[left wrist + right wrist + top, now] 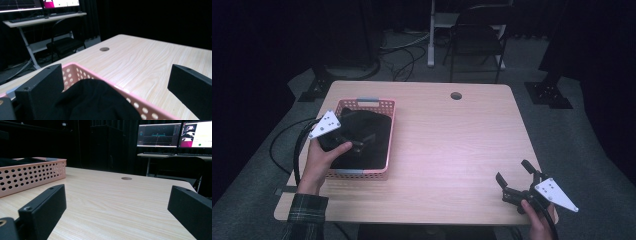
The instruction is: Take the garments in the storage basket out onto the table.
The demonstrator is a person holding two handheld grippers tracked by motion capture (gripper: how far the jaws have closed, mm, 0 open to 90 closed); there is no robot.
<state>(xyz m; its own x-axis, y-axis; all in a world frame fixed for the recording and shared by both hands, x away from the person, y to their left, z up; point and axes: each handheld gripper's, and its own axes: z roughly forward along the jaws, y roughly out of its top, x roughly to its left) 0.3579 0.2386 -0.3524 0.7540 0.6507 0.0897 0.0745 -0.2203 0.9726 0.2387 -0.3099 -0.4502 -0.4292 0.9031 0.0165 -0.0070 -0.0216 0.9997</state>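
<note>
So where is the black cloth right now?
The black cloth lies inside the pink basket at the table's left side in the high view, with the left gripper over it, jaws apart.

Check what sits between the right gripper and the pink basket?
Nothing: bare wood tabletop runs from the right gripper to the pink basket holding the black cloth. The high view and the right gripper view both show it.
</note>
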